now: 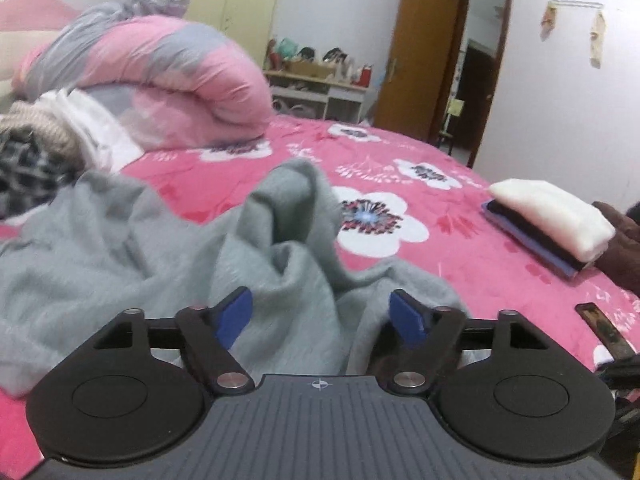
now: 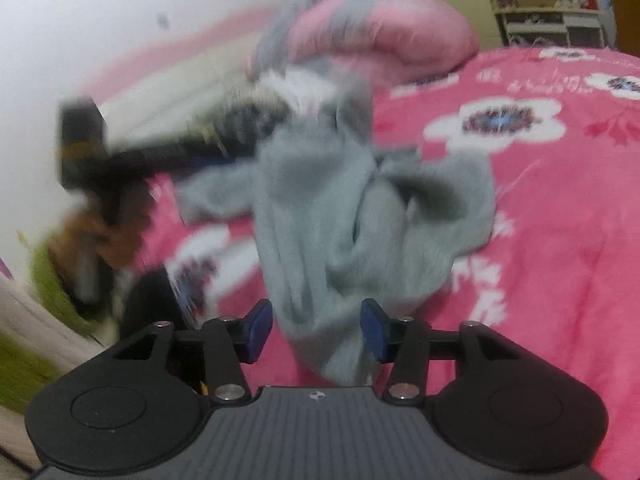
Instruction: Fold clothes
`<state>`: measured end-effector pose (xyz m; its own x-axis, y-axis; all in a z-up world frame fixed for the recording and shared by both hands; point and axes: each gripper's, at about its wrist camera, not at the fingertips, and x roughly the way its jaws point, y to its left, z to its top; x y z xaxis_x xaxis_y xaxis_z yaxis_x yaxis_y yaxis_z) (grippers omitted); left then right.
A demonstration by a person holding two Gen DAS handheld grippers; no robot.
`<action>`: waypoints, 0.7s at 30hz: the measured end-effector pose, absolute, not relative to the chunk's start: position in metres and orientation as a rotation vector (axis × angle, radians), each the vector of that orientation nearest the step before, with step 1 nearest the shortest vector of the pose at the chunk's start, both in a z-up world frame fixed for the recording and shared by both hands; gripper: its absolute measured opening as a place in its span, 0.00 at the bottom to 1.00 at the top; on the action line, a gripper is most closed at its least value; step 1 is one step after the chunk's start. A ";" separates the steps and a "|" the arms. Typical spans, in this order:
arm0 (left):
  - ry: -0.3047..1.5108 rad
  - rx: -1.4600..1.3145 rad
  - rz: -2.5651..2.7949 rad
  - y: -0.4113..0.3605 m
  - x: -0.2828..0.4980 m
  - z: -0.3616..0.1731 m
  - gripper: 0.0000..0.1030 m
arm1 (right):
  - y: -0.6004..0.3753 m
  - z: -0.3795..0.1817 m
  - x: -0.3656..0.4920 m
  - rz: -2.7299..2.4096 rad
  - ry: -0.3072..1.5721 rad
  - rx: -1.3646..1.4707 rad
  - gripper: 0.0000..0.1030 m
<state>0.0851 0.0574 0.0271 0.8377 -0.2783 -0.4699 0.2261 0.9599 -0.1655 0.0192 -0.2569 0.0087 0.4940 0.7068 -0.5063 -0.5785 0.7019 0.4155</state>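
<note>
Standing wide apart, the blue pads of the left gripper (image 1: 321, 317) are seen with crumpled grey garment (image 1: 168, 240) rising between them but not pressed by either pad. The right gripper (image 2: 317, 330) is likewise parted, less widely; a hanging fold of the same grey garment (image 2: 340, 216) lies in the gap, and no pinch is made out, though this view is blurred.

From the left wrist view the garment is heaped on the pink flowered bedspread (image 1: 460, 280), spreading from centre toward 9 o'clock, with a peak standing up at 12 o'clock of the gripper. A rolled pink and grey quilt (image 1: 168, 80) is noted at 11 o'clock, with a pile of unfolded clothes (image 1: 52, 136) beside it at 9 to 10 o'clock. At 3 o'clock a folded stack (image 1: 548, 224) rests on the bedspread, white on top, dark beneath. A shelf (image 1: 320, 84) and an open wooden door (image 1: 424, 52) are seen at 12 to 1 o'clock.

From the right wrist view a dark blurred tool (image 2: 104, 152) is recorded at 9 o'clock.
</note>
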 end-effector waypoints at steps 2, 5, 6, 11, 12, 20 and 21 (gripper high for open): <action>0.502 -0.110 -0.263 0.054 0.089 0.029 0.83 | -0.275 0.019 0.017 0.792 0.654 0.295 0.72; 0.487 -0.137 -0.246 0.056 0.093 0.032 0.84 | -0.295 0.028 0.026 0.799 0.601 0.428 0.77; 0.484 -0.132 -0.229 0.058 0.095 0.032 0.86 | -0.297 0.029 0.031 0.772 0.588 0.438 0.79; 0.531 -0.054 -0.126 0.059 0.118 0.022 0.89 | -0.290 0.022 0.081 0.494 0.619 0.352 0.83; 0.556 -0.035 -0.103 0.058 0.124 0.017 0.89 | -0.287 0.016 0.100 0.427 0.659 0.346 0.83; 0.687 -0.133 -0.082 0.075 0.137 -0.019 0.89 | -0.268 -0.038 0.195 0.459 0.855 0.540 0.60; 0.691 -0.141 -0.079 0.078 0.137 -0.022 0.89 | -0.261 -0.037 0.199 0.461 0.857 0.522 0.46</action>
